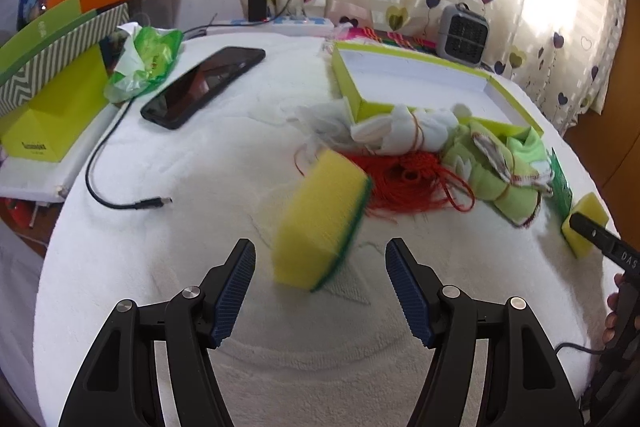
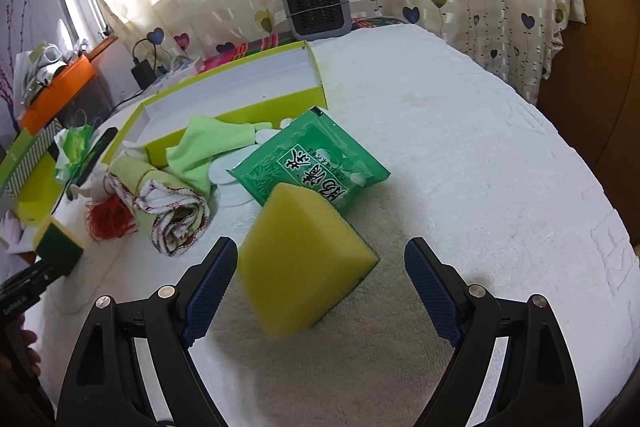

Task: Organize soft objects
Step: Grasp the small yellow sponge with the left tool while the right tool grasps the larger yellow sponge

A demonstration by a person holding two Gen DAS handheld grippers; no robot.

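Left tongs [image 1: 320,259] gaping wide before sponge [image 1: 320,223] | right tongs [image 2: 320,259] gaping, empty, nearing second sponge [image 2: 300,263] | both looking light, squashy; judging broad yellow flanks best for gripping.

sponges: 2 [image 1: 320,219] [image 1: 585,223] | green packets: 1 [image 2: 316,163] | phones: 1 [image 1: 204,85] | open boxes: 1 [image 1: 420,75]

my finger pads [image 1: 236,291]: ribbed blue rubber, matt | sponge [image 1: 320,223]: porous yellow foam, rough green scour layer | table cover [image 1: 200,227]: nubby white terry cloth | packet [image 2: 312,163]: glossy green plastic | phone [image 1: 202,85]: glossy black glass
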